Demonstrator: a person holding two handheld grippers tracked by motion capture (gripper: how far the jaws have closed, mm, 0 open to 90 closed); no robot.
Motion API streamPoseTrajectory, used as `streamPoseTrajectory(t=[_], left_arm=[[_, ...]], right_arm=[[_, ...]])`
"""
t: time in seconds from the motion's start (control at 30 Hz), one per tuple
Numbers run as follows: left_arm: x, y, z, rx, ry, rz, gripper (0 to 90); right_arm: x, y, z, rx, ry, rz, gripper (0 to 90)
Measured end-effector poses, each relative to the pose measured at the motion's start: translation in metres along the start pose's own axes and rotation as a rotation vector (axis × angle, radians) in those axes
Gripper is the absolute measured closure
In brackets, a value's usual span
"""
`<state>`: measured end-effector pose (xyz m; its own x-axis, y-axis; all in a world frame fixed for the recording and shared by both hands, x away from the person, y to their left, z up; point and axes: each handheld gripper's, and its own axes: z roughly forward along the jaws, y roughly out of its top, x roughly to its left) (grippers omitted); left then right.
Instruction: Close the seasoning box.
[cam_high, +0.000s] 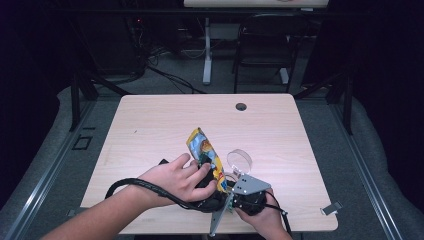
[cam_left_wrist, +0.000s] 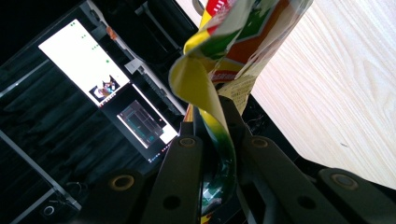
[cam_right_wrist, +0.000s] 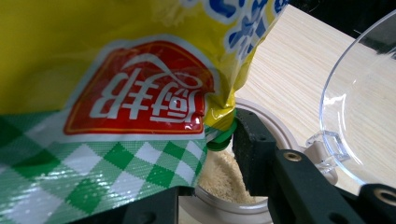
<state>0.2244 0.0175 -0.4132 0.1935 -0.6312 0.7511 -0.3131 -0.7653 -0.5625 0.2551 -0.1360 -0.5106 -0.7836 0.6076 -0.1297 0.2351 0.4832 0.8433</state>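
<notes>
A yellow food bag (cam_high: 204, 149) with a red logo and green checks slants up over the front middle of the table. My left gripper (cam_high: 212, 169), under the person's left hand, is shut on the bag's edge (cam_left_wrist: 219, 70); both jaws pinch the folded film. Below the bag (cam_right_wrist: 116, 93) stands a small round white jar (cam_right_wrist: 280, 128) with pale grains (cam_right_wrist: 217, 179) inside, its clear hinged lid (cam_right_wrist: 359, 107) swung open to the right. My right gripper (cam_right_wrist: 205, 182) straddles the jar; one jaw lies against its side, the other is hidden under the bag. The open lid (cam_high: 240, 160) stands just past the right gripper (cam_high: 231, 183).
The light wooden table (cam_high: 150, 125) has a cable hole (cam_high: 241, 106) near its far edge and a small metal clip (cam_high: 331, 208) at the front right corner. A dark chair (cam_high: 265, 45) and a desk leg stand beyond it. Lit screens (cam_left_wrist: 93, 65) stand off the table's side.
</notes>
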Motion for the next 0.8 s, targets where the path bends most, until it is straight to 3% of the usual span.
streamPoseTrajectory(t=[0.3, 0.8], left_arm=[[-0.0001, -0.0007, -0.0001, 0.000, -0.001, -0.001, 89.3], [-0.0038, -0.0082, 0.0013, -0.011, -0.014, -0.068, 89.3]], right_arm=[[-0.0005, 0.0000, -0.0007, 0.001, -0.003, 0.001, 70.7], [-0.0015, 0.0009, -0.0032, 0.006, -0.011, 0.000, 70.9]])
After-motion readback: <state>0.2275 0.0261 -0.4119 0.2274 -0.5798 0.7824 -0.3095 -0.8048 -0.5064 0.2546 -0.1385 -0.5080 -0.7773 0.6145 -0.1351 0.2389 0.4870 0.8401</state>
